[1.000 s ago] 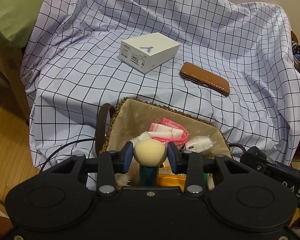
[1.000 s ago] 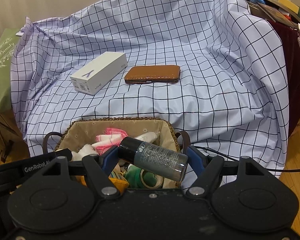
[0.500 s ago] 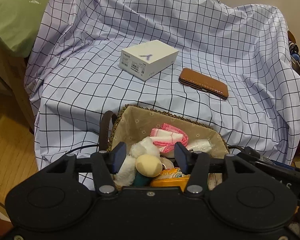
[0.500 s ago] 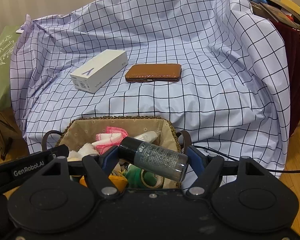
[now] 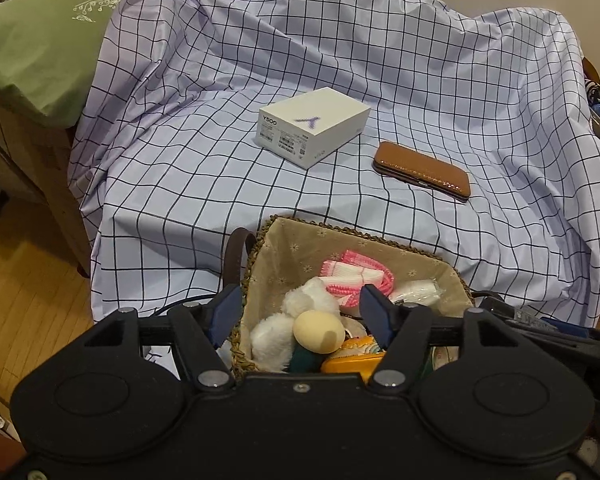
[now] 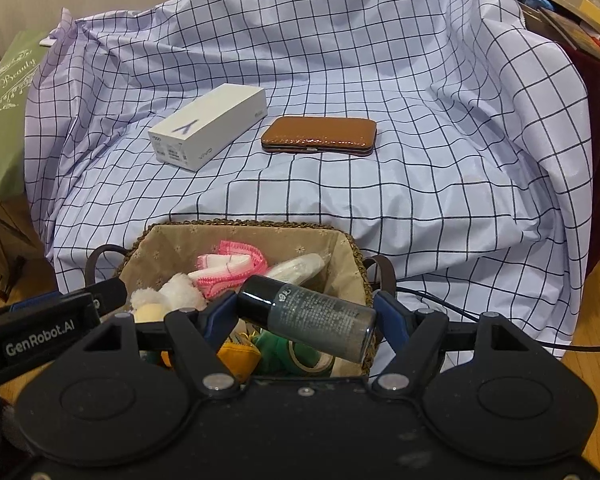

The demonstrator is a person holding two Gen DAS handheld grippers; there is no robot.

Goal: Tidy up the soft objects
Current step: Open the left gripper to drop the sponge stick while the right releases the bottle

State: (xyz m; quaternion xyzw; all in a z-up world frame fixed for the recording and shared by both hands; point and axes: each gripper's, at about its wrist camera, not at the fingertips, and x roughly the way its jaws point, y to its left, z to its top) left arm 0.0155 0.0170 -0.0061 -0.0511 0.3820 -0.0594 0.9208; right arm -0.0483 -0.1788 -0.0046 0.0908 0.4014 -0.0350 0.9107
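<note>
A woven basket (image 5: 268, 240) (image 6: 240, 225) with a beige lining holds a cream sponge ball on a green handle (image 5: 318, 332), a white fluffy toy (image 5: 308, 304), a pink and white cloth (image 5: 356, 276), a clear wrapped packet (image 5: 416, 292) and an orange item (image 5: 354, 360). My left gripper (image 5: 302, 318) is open above the basket, and the sponge ball lies loose between its fingers. My right gripper (image 6: 304, 314) is shut on a grey bottle with a black cap (image 6: 312, 314), held tilted over the basket's right side.
A white phone box (image 5: 312, 126) (image 6: 208, 130) and a brown leather case (image 5: 422, 170) (image 6: 320, 134) lie on the checked cloth (image 5: 420, 60) behind the basket. A green bag (image 5: 32, 44) is at the left. Wooden floor (image 5: 24, 280) lies below.
My left gripper opened and let go of the cream sponge ball, which now rests in the basket, then drew back and up. The right gripper still holds the bottle.
</note>
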